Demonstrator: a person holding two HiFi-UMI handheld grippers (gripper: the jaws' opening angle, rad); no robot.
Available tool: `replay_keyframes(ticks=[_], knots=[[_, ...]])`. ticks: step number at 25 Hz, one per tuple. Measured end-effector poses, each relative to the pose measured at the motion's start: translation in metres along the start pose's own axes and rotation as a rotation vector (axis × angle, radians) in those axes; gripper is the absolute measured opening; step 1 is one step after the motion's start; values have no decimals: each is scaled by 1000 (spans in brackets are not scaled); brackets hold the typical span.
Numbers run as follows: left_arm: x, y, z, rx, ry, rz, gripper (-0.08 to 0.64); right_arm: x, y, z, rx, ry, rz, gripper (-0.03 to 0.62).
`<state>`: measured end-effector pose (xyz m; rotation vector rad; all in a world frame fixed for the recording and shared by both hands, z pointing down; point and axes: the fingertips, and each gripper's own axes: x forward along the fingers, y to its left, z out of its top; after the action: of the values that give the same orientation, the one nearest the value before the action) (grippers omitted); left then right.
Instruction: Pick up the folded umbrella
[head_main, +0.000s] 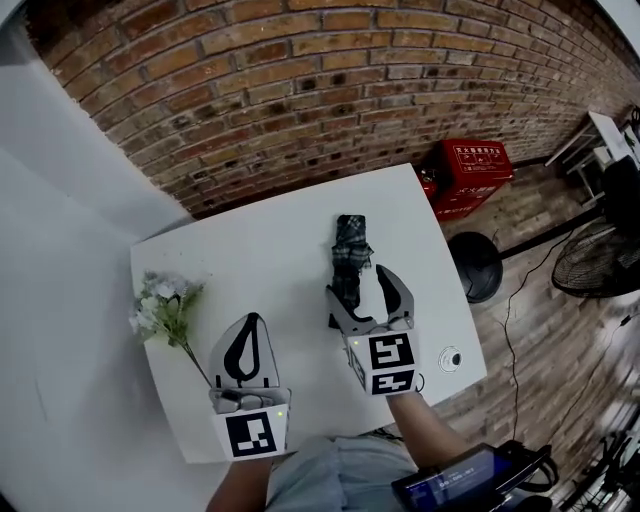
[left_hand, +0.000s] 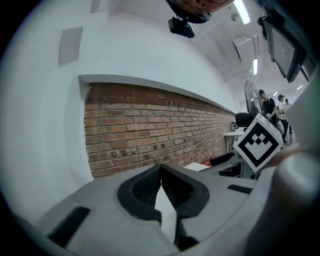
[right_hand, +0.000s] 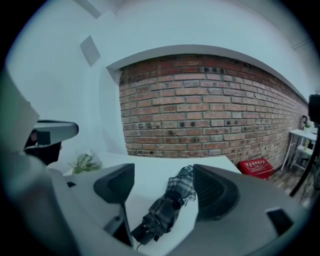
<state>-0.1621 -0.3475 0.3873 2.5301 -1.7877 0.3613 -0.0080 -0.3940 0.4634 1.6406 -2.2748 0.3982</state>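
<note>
We find the right gripper (head_main: 356, 283) with its jaws spread wide, one on either side of the near end of the folded umbrella (head_main: 350, 250). The umbrella lies flat on the white table (head_main: 270, 262), right of centre, with its length running from near to far. In the right gripper view the dark plaid canopy sits in the gap between the two jaws, closer to the left jaw at its near end. The jaws are not closed on it, and we cannot tell whether the left jaw touches the fabric. The left gripper (head_main: 252, 320) hovers over the near left part of the table with its jaw tips pressed together and nothing between them. The left gripper view confirms that the tips meet, with only an open slot behind them. This gripper sits just beside the stems of a bunch of artificial flowers (head_main: 165, 305), which lies at the left edge of the table. In the head view the right gripper's left jaw covers the near end of the umbrella. In the right gripper view that same end drops behind the gripper body, so we cannot make out the handle. A brick wall (head_main: 300, 90) stands beyond the far edge of the table, and a red box (head_main: 470, 170) sits on the floor at the far right.
</note>
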Motion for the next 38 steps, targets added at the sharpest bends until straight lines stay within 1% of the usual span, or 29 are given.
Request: replay_keyframes(ticks=[4,16,21,27,30,33,35,38], knots=[[10,4,-15,-15,42,-15,8,17,-4,-15,16,49,-20,371],[31,26,-54,-49,116,-23,8,57,-7,-73,87,201,-44,391],[36,34,-62,-64,124,-21,8,67,-8,-90,112,246,-48,393],[44,39,-69,-48,108,-28,8,71,-13,-99,134,282,-63,393],[46,36,-72,-52,115,-40,8,71,-14,-110,177,312,-64,393],[48,34,-71,-54,104,-44,8,73,-13,-116,229,334,-52,396],[47,36,-71,-53,94,-39,8,75,-11,-118,235,346,-53,394],[45,39,-73,-59,106,-30,8,76,-10,-120,226,361,-57,394]])
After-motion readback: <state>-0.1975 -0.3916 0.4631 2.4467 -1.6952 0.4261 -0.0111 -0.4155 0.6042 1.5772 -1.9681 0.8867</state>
